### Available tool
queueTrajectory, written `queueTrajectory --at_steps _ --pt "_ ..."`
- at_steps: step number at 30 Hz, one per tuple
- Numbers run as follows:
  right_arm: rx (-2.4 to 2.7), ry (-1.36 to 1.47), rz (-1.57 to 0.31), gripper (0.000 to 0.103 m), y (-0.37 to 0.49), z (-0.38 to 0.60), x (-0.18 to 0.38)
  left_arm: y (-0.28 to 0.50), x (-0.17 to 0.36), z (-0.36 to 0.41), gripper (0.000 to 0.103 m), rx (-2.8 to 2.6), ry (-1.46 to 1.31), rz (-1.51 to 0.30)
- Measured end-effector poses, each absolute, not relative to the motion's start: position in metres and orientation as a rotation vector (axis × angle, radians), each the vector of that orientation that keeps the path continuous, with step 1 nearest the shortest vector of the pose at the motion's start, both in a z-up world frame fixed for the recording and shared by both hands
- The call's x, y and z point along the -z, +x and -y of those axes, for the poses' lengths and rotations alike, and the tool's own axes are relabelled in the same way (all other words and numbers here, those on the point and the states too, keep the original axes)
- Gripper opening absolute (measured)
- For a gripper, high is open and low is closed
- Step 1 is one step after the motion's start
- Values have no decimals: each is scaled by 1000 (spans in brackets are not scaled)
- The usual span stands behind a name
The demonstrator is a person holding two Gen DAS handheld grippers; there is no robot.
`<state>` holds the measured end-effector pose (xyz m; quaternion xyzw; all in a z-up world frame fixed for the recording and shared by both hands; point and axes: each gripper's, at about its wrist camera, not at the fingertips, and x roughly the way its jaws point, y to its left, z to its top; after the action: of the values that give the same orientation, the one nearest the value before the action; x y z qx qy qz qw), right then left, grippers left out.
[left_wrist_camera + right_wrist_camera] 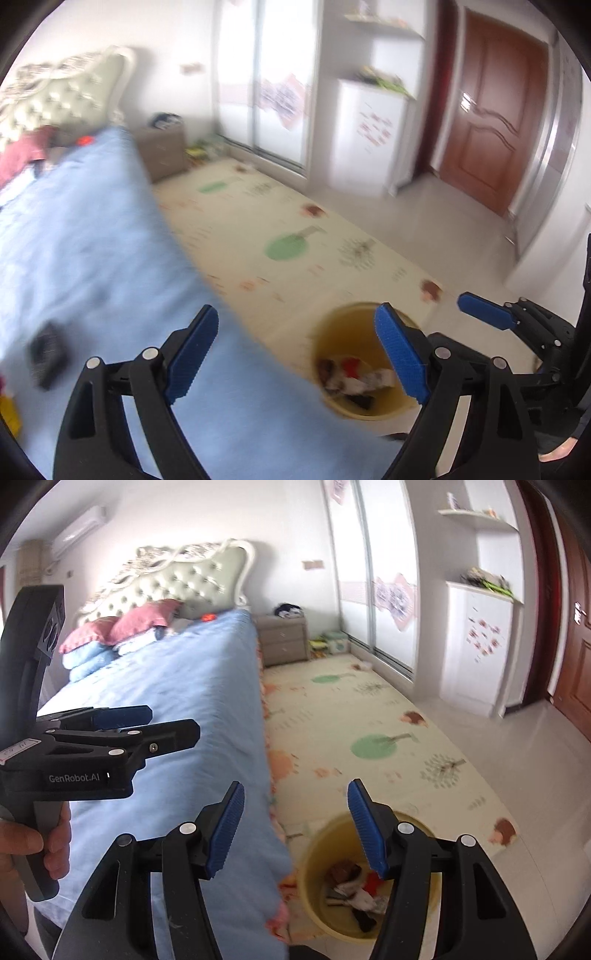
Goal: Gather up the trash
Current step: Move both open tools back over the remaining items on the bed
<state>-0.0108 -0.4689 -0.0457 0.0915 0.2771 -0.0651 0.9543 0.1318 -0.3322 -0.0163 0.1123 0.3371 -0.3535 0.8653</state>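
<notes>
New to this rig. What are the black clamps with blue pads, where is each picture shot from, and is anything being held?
No robot arm here: a person carries a handheld two-finger gripper in each hand, each with a fisheye camera looking along its fingers. The left wrist view shows the left gripper, with the right one at the frame's right edge. The right wrist view shows the right gripper, with the left one and the person's hand at the left. Both grippers are open and hold nothing. Below them, a round yellow plastic bin stands on the patterned cream floor mat beside the bed with the light blue sheet. Mixed crumpled trash already lies in it.
</notes>
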Motion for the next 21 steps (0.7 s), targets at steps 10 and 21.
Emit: queueTrajectory --at_steps 10,21 --pt "-86 111 -391 78 15 362 7 121 -32 172 99 462 144 -518" --pt "-269 61 -297 94 42 248 -11 120 -30 41 99 274 107 -502"
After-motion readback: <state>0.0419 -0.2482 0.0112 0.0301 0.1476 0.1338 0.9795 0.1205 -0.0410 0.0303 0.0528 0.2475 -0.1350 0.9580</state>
